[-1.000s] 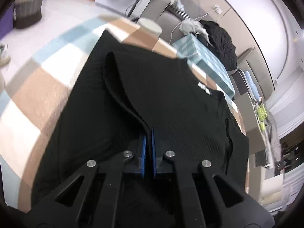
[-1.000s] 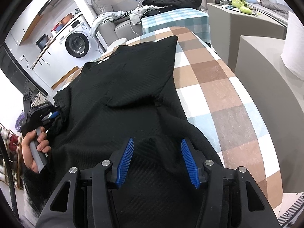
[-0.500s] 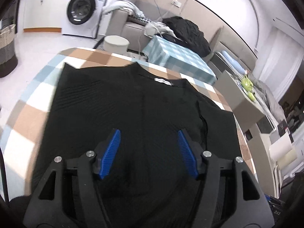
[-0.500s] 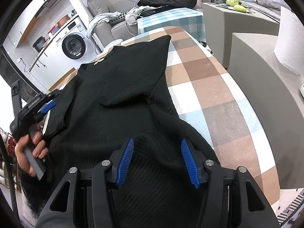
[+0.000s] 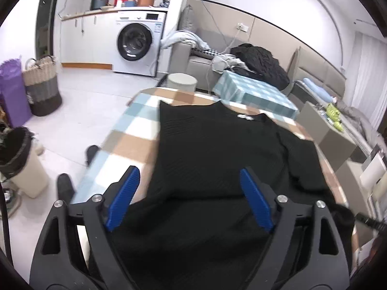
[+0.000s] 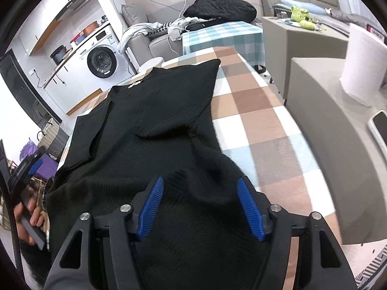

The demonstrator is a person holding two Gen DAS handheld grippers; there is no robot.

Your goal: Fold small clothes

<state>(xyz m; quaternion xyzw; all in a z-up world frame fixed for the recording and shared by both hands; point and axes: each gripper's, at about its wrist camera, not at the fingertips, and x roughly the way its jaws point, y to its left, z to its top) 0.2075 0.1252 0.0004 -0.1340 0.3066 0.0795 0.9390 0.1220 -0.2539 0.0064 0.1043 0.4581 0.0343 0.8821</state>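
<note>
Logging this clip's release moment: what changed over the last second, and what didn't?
The left gripper let go of the shirt fold it had pinched; its jaws have just been opening, and it pulled back and up, so more of the room shows. The folded-in side now lies flat. The right gripper has just been opening too, with fabric bunched between its jaws. The shirt's far sleeve and the table look unchanged.

Black garment (image 5: 217, 159) — matt, ribbed knit.
</note>
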